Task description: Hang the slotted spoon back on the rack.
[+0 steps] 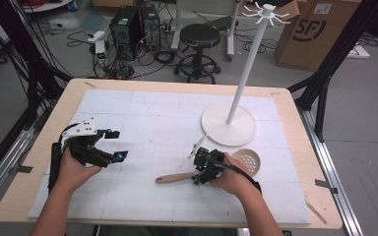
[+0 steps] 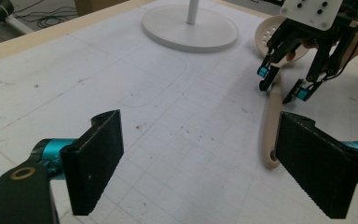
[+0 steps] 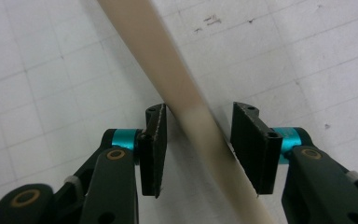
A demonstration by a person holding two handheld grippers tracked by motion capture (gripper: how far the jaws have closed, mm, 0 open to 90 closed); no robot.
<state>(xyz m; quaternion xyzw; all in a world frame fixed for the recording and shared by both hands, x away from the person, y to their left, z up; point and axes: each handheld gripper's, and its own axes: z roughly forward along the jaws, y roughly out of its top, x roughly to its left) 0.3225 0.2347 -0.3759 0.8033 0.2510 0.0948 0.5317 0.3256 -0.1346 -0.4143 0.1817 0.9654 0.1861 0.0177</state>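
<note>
The one slotted spoon [image 1: 211, 169] lies flat on the white gridded mat [image 1: 142, 128], its perforated bowl toward the right edge of the table [image 1: 39, 147] just short of the round base of the white rack stand [image 1: 228, 124], its pale handle running left toward the middle. My right gripper [image 1: 200, 169] is down over that handle, and in the right gripper view the handle [image 3: 186, 107] crosses slantwise between my two pads [image 3: 152, 149]; I judge a sliver of gap on each side, so the jaws bracket it without yet pinching. My left gripper [image 1: 110, 145] hangs well apart at the left side of the mat, jaws spread wide with nothing between them. What worries me is the slant: if I close on the handle at this angle, I think the pads may bite one edge first and twist or skid the spoon across the mat, or the bowl end may sag once lifted, since I am gripping away from it. A swing could also knock the stand. By count: one spoon, one stand, one mat, two grippers.
</note>
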